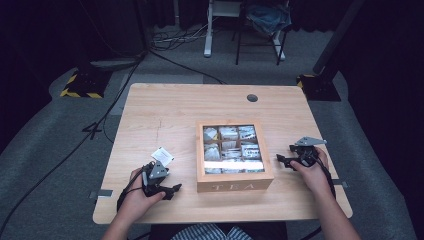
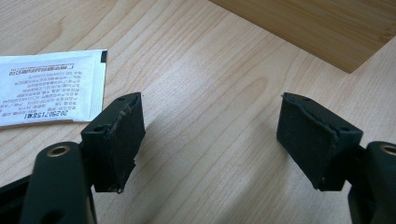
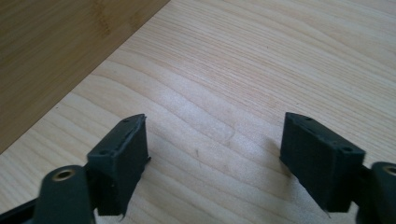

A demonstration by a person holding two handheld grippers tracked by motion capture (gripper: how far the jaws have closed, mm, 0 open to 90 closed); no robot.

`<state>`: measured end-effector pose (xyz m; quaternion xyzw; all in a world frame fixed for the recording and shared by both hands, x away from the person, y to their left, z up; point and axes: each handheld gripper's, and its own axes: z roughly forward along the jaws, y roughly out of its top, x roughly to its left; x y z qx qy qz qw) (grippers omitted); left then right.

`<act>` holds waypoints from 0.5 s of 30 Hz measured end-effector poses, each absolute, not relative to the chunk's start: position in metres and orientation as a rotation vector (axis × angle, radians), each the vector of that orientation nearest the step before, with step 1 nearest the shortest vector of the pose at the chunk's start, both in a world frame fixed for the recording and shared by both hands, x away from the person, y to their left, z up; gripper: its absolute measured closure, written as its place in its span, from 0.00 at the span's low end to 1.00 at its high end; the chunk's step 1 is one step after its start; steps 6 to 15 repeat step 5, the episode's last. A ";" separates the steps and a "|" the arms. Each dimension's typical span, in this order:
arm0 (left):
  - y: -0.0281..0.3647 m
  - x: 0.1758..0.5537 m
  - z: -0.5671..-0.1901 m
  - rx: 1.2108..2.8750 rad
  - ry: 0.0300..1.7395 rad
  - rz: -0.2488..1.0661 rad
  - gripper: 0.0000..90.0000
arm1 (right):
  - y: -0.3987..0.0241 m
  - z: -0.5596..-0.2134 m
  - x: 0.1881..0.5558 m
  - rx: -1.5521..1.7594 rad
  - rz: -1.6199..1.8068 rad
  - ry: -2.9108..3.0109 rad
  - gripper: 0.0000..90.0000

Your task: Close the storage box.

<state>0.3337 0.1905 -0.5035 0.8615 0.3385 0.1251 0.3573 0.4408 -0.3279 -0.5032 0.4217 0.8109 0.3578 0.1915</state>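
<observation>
One wooden tea box sits at the table's centre, its glass lid closed over six compartments of tea bags. One loose white sachet lies at the box's nine o'clock. Two grippers flank it: the left gripper at eight o'clock, just below the sachet, jaws wide apart and empty; the right gripper at three o'clock, jaws likewise spread, holding nothing.
</observation>
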 end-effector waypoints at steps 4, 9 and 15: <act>0.190 0.334 -0.503 2.228 0.874 0.328 0.26 | -0.327 -0.504 0.441 1.238 0.977 2.245 0.17; 0.190 0.334 -0.503 2.228 0.874 0.328 0.26 | -0.327 -0.504 0.441 1.248 0.969 2.243 0.16; 0.190 0.334 -0.503 2.228 0.874 0.328 0.26 | -0.327 -0.504 0.441 1.248 0.969 2.243 0.16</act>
